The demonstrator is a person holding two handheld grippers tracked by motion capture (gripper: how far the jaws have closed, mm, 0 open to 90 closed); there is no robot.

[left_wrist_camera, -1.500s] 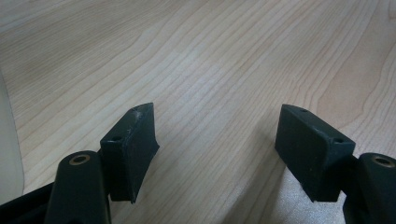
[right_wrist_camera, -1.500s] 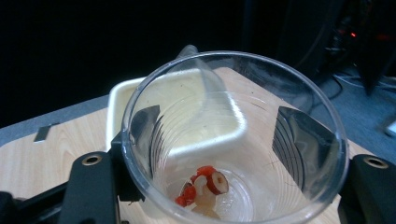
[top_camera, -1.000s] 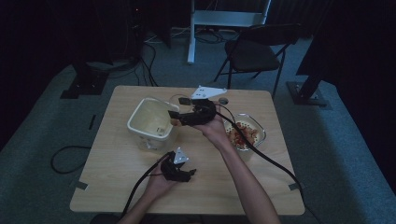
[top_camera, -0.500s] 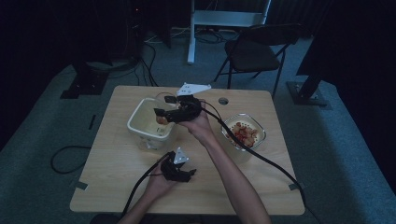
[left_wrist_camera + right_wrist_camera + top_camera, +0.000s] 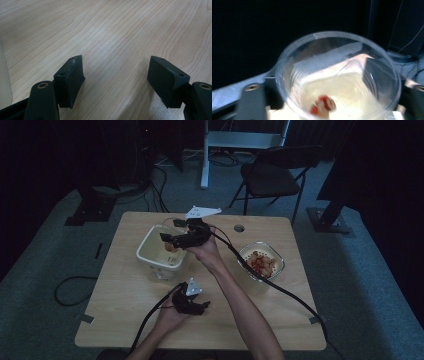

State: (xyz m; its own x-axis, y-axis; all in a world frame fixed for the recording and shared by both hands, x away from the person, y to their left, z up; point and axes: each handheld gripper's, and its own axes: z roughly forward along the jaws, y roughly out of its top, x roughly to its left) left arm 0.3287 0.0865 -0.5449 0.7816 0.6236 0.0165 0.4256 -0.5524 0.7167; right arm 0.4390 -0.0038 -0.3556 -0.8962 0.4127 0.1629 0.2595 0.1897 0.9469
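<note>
right gripper [image 5: 170, 239] | moved from bowl [image 5: 261, 261] to over tub [image 5: 161, 252] | jaws opening around clear cup [image 5: 337, 75]

Folding chair [image 5: 274, 176] & white desk frame [image 5: 245, 140] behind table [image 5: 125, 300]; cables [image 5: 70, 285] on carpet.

Dim room, folding chair [image 5: 272, 177], grey carpet [image 5: 45, 265]

- The right hand-held gripper [image 5: 169, 240] hangs over the cream tub [image 5: 161, 252], where a reddish piece [image 5: 171, 247] lies.
- The left hand-held gripper [image 5: 202, 307] rests low on the tabletop [image 5: 120, 295].
- A glass bowl [image 5: 261, 262] of red pieces stands to the right.
</note>
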